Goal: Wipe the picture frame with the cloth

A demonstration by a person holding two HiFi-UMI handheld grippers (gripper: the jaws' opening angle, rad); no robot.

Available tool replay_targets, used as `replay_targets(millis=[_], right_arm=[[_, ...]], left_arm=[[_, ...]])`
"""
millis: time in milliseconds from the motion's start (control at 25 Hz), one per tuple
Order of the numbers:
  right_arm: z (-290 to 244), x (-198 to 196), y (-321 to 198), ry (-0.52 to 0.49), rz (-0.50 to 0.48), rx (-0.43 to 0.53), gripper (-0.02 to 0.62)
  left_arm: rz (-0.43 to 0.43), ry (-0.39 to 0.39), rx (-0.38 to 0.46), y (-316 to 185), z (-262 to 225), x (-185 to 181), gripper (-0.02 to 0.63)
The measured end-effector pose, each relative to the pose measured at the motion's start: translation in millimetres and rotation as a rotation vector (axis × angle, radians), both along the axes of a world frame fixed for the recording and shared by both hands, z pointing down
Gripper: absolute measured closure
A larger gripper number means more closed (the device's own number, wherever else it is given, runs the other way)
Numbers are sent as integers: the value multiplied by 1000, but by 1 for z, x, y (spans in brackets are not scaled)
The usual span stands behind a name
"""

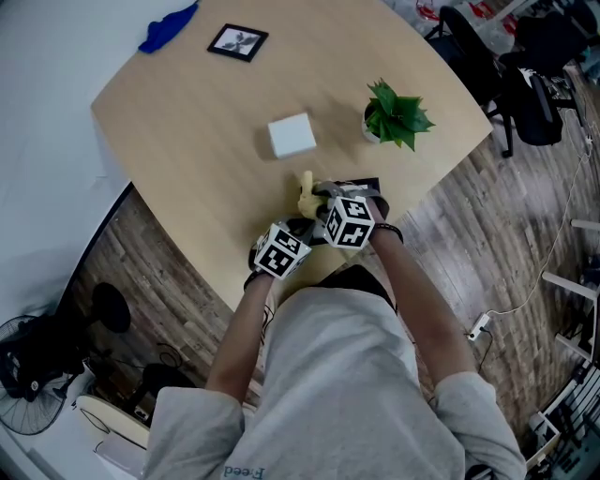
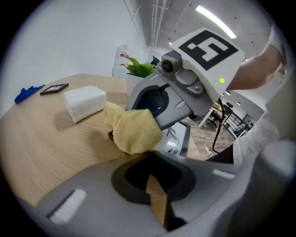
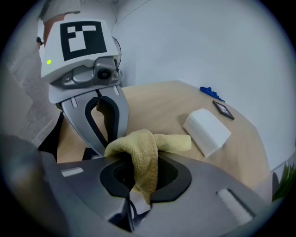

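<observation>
- Currently both grippers sit at the near edge of the table point(image 1: 187, 141), side by side, marker cubes almost touching.
- Right gripper point(image 3: 147, 199): jaws clamped on the yellow cloth point(image 3: 145, 152). A fold runs down through the jaw opening and is pinched at the tips; the rest bunches out in front.
- Left gripper point(image 2: 151, 178): jaws brought together, tips meeting. Only a thin wedge of table wood shows through the slit, and nothing is visibly held.
- Near picture frame point(image 2: 179, 139): dark rim, glassy face, lying flat at the table edge right under the right gripper. In the head view only a dark strip of it shows past the right cube.
- The cloth bunch rests on the left end of that frame, on the side away from the edge, and a dark corner peeks out beneath it in the left gripper view.
- From the right gripper view, the left gripper stands just beside the cloth with its fingers pointing down at the table. I cannot tell whether they touch the frame.
- Far picture frame point(image 1: 237, 42): small, black-rimmed, flat at the far end of the table, well apart from the grippers.
- Blue object point(image 1: 169, 28): at the far corner, near the far frame.
- White box point(image 1: 292, 135): mid-table, between the grippers and the far frame.
- Potted plant point(image 1: 396, 114): upright, to the right of the white box.
</observation>
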State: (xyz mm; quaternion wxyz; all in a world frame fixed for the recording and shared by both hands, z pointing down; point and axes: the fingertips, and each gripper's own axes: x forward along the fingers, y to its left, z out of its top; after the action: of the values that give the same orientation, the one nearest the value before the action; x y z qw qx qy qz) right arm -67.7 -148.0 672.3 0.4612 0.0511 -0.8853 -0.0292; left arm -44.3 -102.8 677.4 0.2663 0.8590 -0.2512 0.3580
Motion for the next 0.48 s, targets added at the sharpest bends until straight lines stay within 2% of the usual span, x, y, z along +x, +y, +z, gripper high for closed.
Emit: replay_targets(millis=[480], right_arm=[[4, 19, 15, -14, 30, -19, 549]], left_arm=[[21, -11, 19, 0, 1, 0, 554]])
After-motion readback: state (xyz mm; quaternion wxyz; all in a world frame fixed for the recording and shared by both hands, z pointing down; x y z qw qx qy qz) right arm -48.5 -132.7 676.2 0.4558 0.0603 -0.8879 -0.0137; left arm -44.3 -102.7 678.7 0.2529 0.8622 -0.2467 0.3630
